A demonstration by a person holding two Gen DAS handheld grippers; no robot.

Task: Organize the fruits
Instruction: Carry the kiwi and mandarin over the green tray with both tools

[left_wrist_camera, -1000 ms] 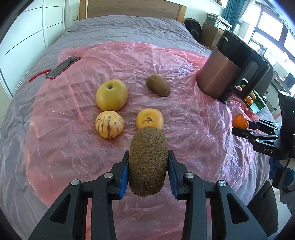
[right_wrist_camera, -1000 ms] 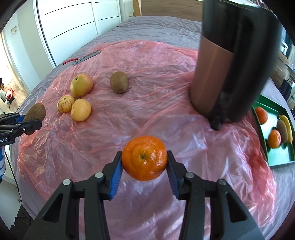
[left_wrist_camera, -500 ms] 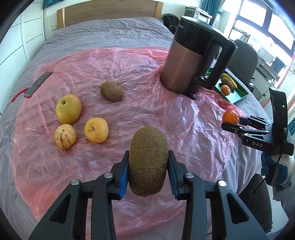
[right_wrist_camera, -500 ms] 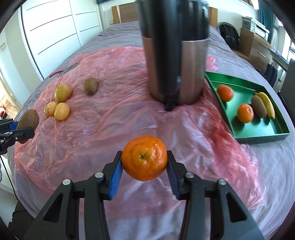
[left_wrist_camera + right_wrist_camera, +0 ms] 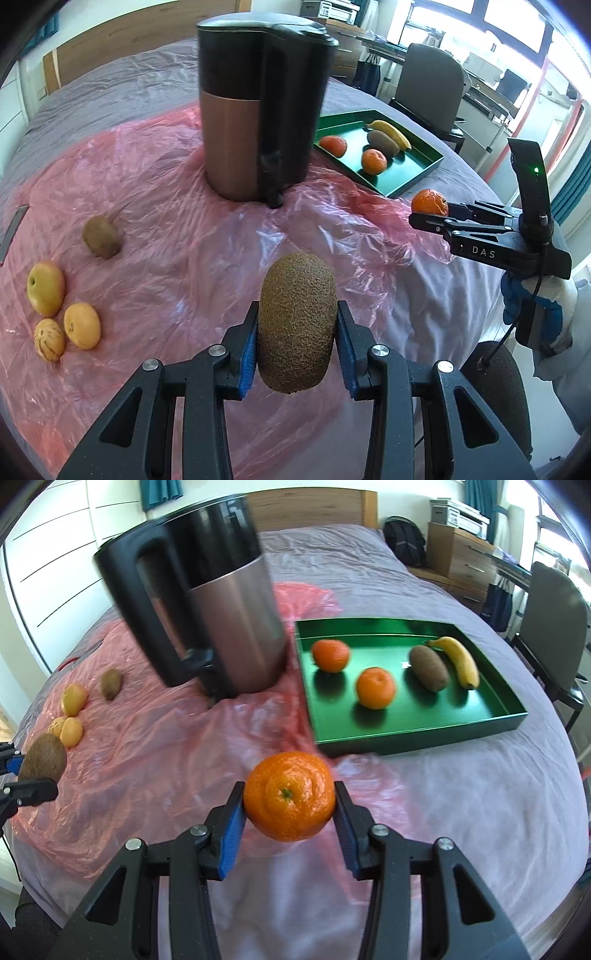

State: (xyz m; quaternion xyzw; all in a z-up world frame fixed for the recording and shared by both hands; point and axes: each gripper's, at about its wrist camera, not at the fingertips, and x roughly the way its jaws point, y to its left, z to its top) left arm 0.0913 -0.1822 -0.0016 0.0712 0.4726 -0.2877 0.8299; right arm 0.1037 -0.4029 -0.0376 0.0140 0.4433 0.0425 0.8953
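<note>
My left gripper point(image 5: 296, 347) is shut on a brown kiwi point(image 5: 296, 325), held above the pink plastic sheet point(image 5: 184, 236). My right gripper point(image 5: 289, 814) is shut on an orange mandarin point(image 5: 289, 795), held above the sheet's edge in front of the green tray point(image 5: 413, 734). The tray holds two mandarins point(image 5: 330, 655) point(image 5: 375, 687), a kiwi point(image 5: 428, 668) and a banana point(image 5: 456, 661). On the sheet at the left lie a loose kiwi point(image 5: 101, 236), a yellow apple point(image 5: 45, 288), a yellow-orange citrus point(image 5: 82, 325) and a striped fruit point(image 5: 49, 339).
A tall black and copper kettle point(image 5: 258, 107) stands between the loose fruit and the tray. The sheet covers a grey bed point(image 5: 480, 794). An office chair point(image 5: 554, 613) stands by the bed's right side. A dark flat object point(image 5: 11, 229) lies at the sheet's left edge.
Both grippers have swung to the right with their fruit held. The green tray and kettle now sit more centrally in both views; the loose fruit has shifted to the left.
</note>
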